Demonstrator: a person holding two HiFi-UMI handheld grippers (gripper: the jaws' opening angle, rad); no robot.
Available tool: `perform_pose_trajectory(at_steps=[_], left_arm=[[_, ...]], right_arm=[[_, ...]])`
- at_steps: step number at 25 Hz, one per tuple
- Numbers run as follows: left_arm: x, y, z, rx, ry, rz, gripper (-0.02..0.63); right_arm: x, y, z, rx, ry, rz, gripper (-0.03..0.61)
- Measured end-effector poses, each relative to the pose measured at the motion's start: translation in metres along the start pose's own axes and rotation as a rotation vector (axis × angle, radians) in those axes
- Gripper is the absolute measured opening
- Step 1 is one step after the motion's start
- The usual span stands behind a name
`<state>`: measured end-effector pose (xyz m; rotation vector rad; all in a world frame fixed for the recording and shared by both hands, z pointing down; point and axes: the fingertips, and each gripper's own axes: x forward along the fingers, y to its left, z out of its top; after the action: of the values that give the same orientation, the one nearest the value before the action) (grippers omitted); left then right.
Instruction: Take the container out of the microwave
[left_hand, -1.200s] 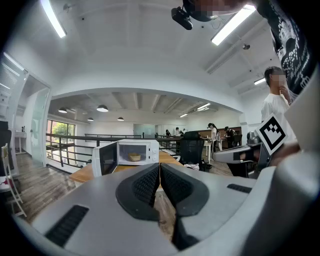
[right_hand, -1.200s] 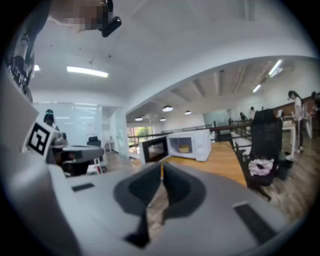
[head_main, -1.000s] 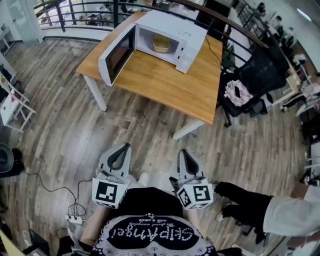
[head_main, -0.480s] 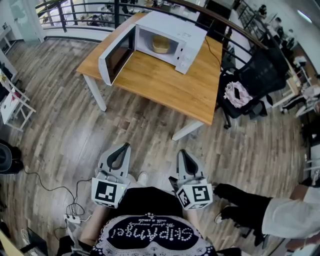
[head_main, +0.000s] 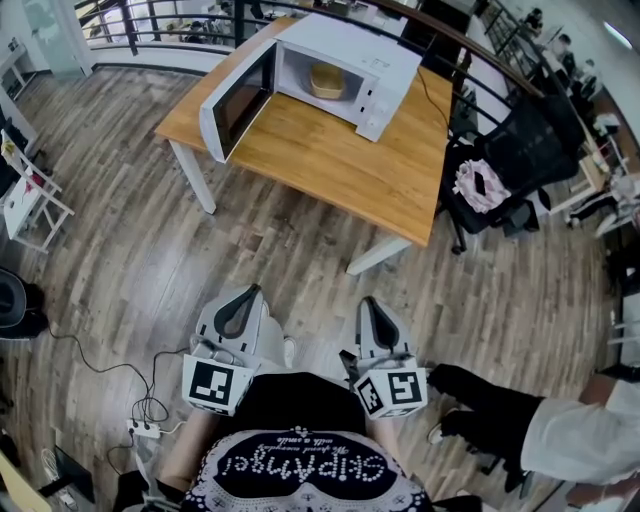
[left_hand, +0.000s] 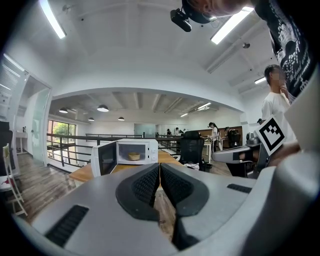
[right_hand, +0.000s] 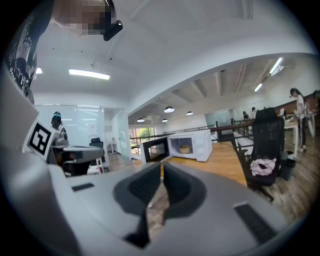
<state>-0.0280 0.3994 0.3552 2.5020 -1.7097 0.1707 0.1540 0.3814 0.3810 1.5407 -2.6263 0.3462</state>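
A white microwave (head_main: 335, 62) stands on the far side of a wooden table (head_main: 340, 165), its door (head_main: 235, 100) swung open to the left. Inside it rests a tan container (head_main: 325, 81). Both grippers hang close to my body, well short of the table, over the wood floor. The left gripper (head_main: 250, 292) is shut with nothing between its jaws, and so is the right gripper (head_main: 366, 303). In the left gripper view the microwave (left_hand: 129, 152) and container (left_hand: 133, 156) show far beyond the shut left gripper (left_hand: 159, 165). The right gripper view shows the microwave (right_hand: 189, 144) past the closed right gripper (right_hand: 161, 165).
A black office chair (head_main: 500, 165) with a pink cloth (head_main: 478, 185) sits at the table's right end. Another person's dark leg (head_main: 485, 405) stands close on my right. Cables and a power strip (head_main: 143, 428) lie on the floor at left. A railing (head_main: 150, 20) runs behind the table.
Both grippers hold still. The head view has shifted slightly, so the table and microwave sit a little higher in the picture.
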Motion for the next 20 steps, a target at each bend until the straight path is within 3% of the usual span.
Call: perform_pose_trajectory(at_steps=[9, 20], left_arm=[[0.035, 0.020, -0.005, -0.018, 0.020, -0.027, 0.031], [0.149, 0.083, 0.028, 0.016, -0.022, -0.116, 0.031]], right_arm=[[0.033, -0.014, -0.007, 0.021, 0.037, -0.035, 0.040], [0.144, -0.041, 0.030, 0.013, 0.037, -0.071, 0.040]])
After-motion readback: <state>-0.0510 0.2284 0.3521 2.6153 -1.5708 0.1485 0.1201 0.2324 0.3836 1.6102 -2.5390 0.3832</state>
